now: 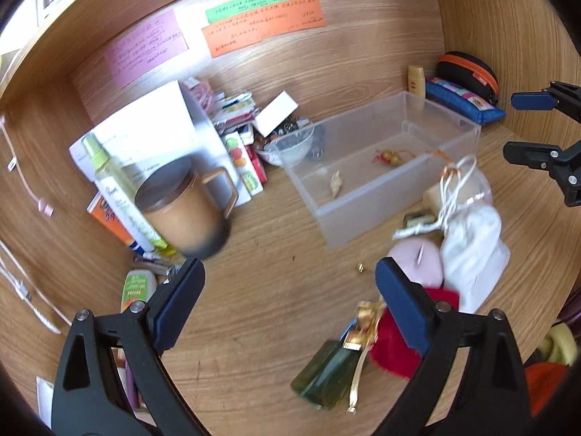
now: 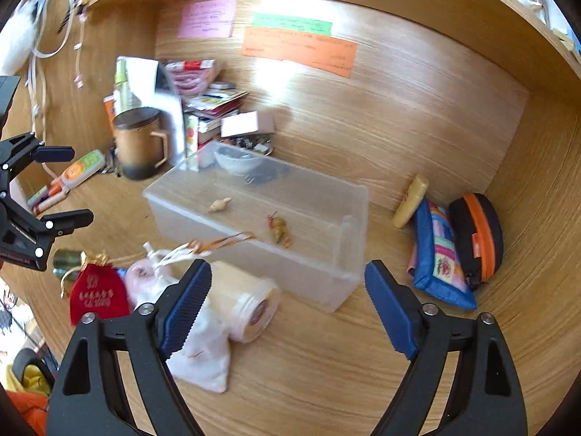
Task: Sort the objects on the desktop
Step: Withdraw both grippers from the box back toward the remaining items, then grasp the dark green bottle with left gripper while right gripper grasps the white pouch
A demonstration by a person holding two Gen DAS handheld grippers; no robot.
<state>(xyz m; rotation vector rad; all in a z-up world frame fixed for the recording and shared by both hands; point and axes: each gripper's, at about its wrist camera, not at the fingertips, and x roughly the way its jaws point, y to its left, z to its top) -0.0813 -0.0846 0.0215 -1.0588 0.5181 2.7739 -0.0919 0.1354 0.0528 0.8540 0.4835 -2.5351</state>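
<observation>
From the left wrist view, the left tool (image 1: 288, 279) hung over the wooden bench (image 1: 261, 254) with its jaws spread wide and nothing between them. Ahead stood the clear bin (image 1: 381, 196), holding only a small gold charm (image 1: 390, 156) and a pale shell-like piece (image 1: 336, 181). Just beside the bin's near corner lay a heap of loose things: a white drawstring pouch (image 1: 472, 243), a pink pad (image 1: 417, 258), a red pouch (image 1: 392, 348) and a green bottle (image 1: 326, 374) with gold ribbon. A brown mug (image 1: 185, 210) stood to the left, against a stack of boxes. The right tool (image 1: 523, 127) showed at the far right edge, also wide.

From the right wrist view, the right tool (image 2: 287, 279) was spread wide and empty, aimed at the near wall of the clear bin (image 2: 319, 283). A roll of plastic bags (image 2: 250, 305) lay against that wall, partly behind the tool's left finger, with the white drawstring pouch (image 2: 203, 359) and red pouch (image 2: 96, 294) to its left. A blue patchwork case (image 2: 439, 254) and a black-and-orange case (image 2: 479, 232) rested in the right corner.

The step in hand appeared to be choosing the next item for the bin. The next move would call for lowering one tool over a single piece of the heap and closing without snagging the pouch cords.
</observation>
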